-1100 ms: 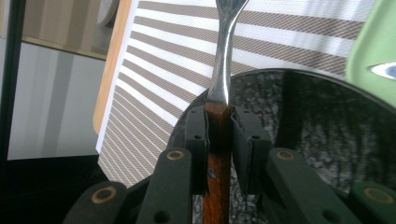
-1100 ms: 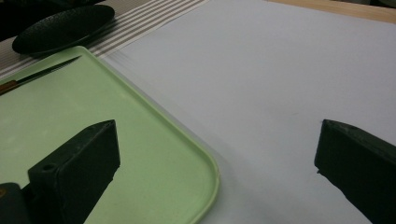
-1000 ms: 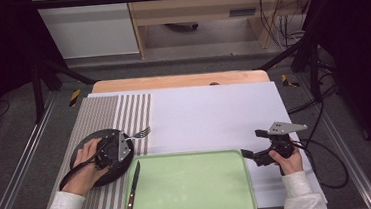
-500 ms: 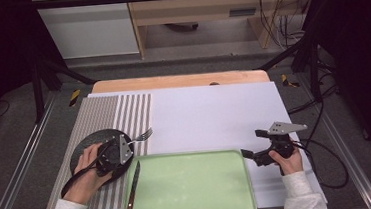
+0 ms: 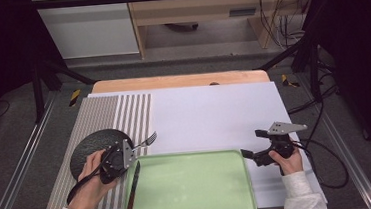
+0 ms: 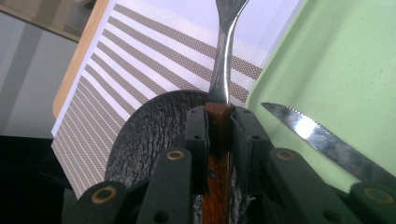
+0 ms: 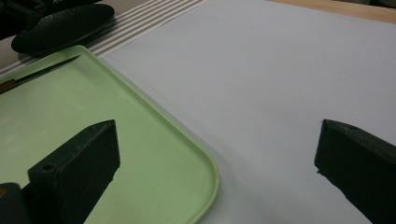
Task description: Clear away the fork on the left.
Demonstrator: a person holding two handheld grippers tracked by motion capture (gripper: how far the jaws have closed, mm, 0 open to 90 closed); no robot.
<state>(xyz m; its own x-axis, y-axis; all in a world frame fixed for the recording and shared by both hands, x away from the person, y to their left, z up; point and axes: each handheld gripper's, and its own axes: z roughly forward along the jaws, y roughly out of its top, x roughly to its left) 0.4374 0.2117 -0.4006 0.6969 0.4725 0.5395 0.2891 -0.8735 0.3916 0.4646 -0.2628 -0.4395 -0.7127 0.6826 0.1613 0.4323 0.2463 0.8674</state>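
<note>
At the table's near left corner, the left gripper point(image 5: 127, 154) is clamped on the wooden handle of a fork point(image 6: 223, 70), its jaws closed tight around it. The fork's steel neck and tines jut out toward the middle of the table, above the striped placemat point(image 5: 104, 116) and just past the rim of a dark plate point(image 5: 93, 142). A knife point(image 6: 322, 140) lies along the left edge of the green tray point(image 5: 190, 194) at the near edge, close beside the gripper. The right gripper point(image 5: 254, 144), at the tray's far right corner, is wide open and holds nothing. The grip sits low on the handle, so the fork could pivot or slip if swung quickly, and it might knock the knife or the tray's rim.
</note>
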